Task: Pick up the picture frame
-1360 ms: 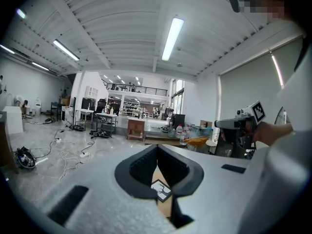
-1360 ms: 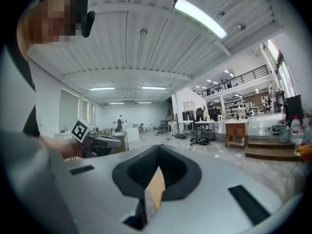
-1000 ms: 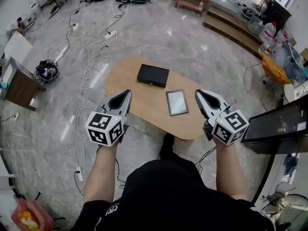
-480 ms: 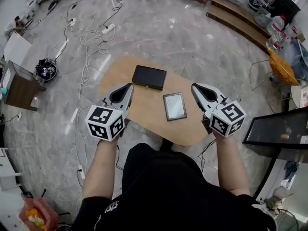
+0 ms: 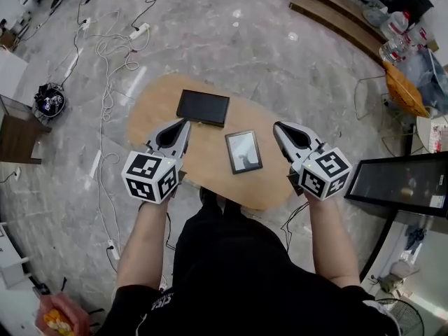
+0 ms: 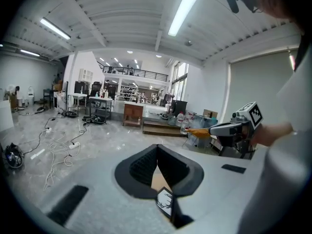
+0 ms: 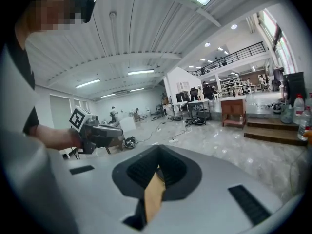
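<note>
The picture frame (image 5: 243, 151), grey-rimmed with a pale pane, lies flat on the oval wooden table (image 5: 150, 102). My left gripper (image 5: 185, 122) hovers over the table's near left part, left of the frame, jaws shut and empty. To the frame's right my right gripper (image 5: 277, 126) also hangs shut and empty. In the left gripper view the closed jaws (image 6: 157, 155) leave a slit that shows a frame corner (image 6: 165, 202); the right gripper (image 6: 234, 128) shows beyond. In the right gripper view the shut jaws (image 7: 158, 157) show only a sliver of table (image 7: 153, 194).
A black flat box (image 5: 203, 107) lies on the table's far side. White cables (image 5: 105, 47) trail over the marble floor at the left. A dark panel (image 5: 399, 184) stands at the right, and a wooden step (image 5: 336, 19) at the back.
Both grippers have come forward and lower over the table's near edge, flanking the frame more closely. Their jaws stayed shut. The frame and box have not moved on the table.
</note>
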